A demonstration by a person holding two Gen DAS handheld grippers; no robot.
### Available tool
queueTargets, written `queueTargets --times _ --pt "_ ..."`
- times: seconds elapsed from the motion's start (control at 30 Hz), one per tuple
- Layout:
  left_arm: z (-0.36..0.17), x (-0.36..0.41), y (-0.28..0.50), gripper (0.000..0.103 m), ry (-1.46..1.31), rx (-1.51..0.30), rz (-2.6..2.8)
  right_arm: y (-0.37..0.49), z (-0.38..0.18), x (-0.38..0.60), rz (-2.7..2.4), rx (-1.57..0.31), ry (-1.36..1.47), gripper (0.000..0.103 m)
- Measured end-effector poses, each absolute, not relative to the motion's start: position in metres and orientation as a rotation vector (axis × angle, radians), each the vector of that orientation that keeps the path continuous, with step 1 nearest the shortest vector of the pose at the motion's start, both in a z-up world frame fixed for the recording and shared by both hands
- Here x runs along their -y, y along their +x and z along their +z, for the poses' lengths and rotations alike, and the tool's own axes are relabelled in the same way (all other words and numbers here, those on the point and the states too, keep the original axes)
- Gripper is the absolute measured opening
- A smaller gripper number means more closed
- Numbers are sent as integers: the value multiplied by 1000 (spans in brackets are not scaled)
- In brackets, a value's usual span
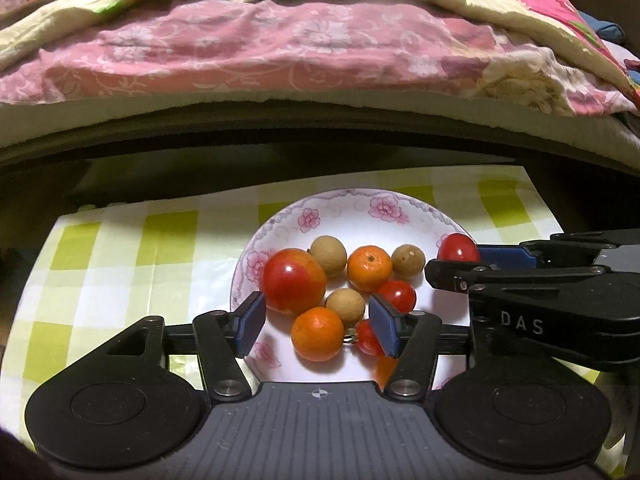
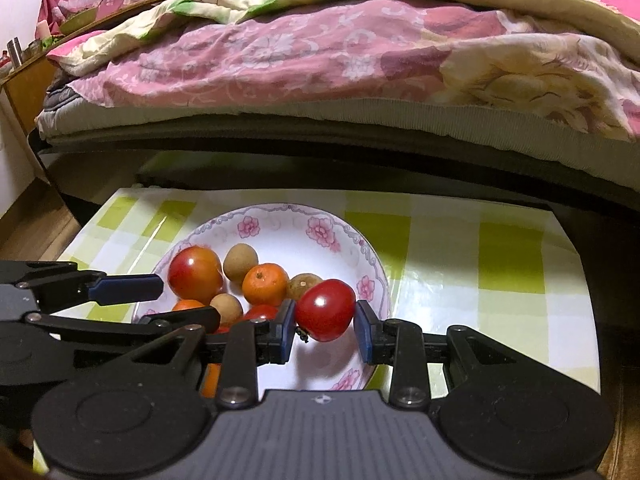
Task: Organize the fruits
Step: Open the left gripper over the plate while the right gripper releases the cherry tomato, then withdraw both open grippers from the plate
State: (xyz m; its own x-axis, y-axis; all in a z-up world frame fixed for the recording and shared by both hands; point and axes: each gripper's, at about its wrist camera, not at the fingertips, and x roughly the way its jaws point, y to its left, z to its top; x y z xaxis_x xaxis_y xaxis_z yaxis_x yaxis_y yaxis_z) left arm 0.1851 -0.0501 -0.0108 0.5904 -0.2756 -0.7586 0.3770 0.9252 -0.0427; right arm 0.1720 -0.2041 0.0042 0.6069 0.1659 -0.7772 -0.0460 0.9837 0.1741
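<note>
A white plate (image 1: 352, 204) with pink flowers sits on the checked tablecloth and holds a large red tomato (image 1: 293, 280), two oranges (image 1: 369, 268), several brown longans (image 1: 329, 255) and small red tomatoes (image 1: 397, 295). My left gripper (image 1: 318, 326) is open and empty, low over the plate's near side, its pads either side of an orange (image 1: 317, 334). My right gripper (image 2: 325, 330) is shut on a red tomato (image 2: 325, 310) above the plate's (image 2: 280, 216) right side. It shows in the left wrist view (image 1: 458, 248) at the plate's right rim.
The green and white checked cloth (image 2: 460, 256) covers a small table. A bed with a pink floral quilt (image 1: 280, 48) runs along the far side. A wooden side table (image 2: 24, 80) stands far left.
</note>
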Motion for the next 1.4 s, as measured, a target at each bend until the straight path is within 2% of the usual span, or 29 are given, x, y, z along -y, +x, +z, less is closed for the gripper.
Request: queueTargets --times 0.3,0.37,0.5,0.77,1.4 --pt "-5 46 181 78 134 -842 -344 171 11 203 140 -902 150 37" --pt "-4 46 179 83 139 -832 -329 169 14 204 138 -899 151 37" --pt "-1 46 173 86 151 -815 -305 164 19 205 124 -887 160 41" --pt "0 46 148 103 209 -786 -218 146 29 204 92 -882 136 44" --pt "15 32 90 103 174 -804 -149 76 58 196 79 -877 122 49"
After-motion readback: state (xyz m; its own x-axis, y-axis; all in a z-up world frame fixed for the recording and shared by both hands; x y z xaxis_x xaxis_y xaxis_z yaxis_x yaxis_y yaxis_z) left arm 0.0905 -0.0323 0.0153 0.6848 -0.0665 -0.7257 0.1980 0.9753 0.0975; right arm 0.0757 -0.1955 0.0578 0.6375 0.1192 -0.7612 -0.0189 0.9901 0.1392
